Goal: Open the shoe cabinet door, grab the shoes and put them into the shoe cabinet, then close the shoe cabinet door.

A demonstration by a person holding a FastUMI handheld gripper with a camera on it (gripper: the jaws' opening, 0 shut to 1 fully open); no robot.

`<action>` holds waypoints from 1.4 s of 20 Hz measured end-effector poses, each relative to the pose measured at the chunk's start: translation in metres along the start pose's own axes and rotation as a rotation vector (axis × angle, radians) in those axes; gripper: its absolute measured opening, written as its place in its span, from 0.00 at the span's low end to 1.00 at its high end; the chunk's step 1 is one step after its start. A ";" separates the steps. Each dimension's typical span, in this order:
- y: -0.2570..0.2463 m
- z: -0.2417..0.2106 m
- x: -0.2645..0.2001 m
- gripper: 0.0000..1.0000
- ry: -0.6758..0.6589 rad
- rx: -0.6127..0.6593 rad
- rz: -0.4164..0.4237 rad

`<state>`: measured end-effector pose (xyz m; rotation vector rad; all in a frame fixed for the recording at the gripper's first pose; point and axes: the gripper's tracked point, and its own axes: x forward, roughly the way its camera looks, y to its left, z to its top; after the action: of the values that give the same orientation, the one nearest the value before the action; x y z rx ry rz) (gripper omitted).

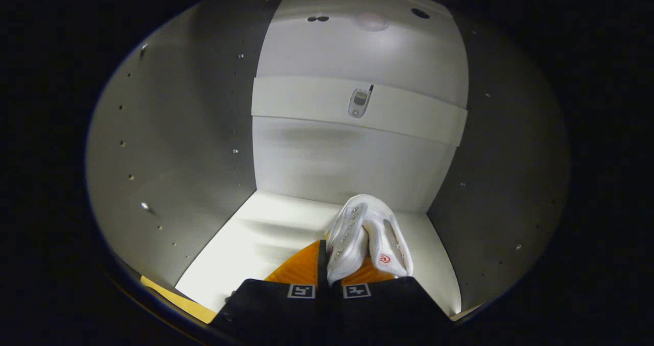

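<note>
White shoe [368, 233], white cabinet [327, 223]

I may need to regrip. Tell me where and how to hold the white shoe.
Grip the white shoe across its squeezed-together upper by the eyelet rows, coming from the cabinet's open front. The gripper already seems to pinch it there, toe pointing toward the back wall.

The shelf [265, 238] inside the shoe cabinet is pale and smooth. A white shoe [368, 236] seems to rest on it near the back wall, close to the right side.
</note>
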<state>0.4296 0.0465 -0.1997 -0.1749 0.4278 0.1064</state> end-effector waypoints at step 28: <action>-0.005 0.038 -0.154 0.99 -0.208 0.171 -0.104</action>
<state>0.3066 0.0383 -0.1005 -0.0172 0.2187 -0.0149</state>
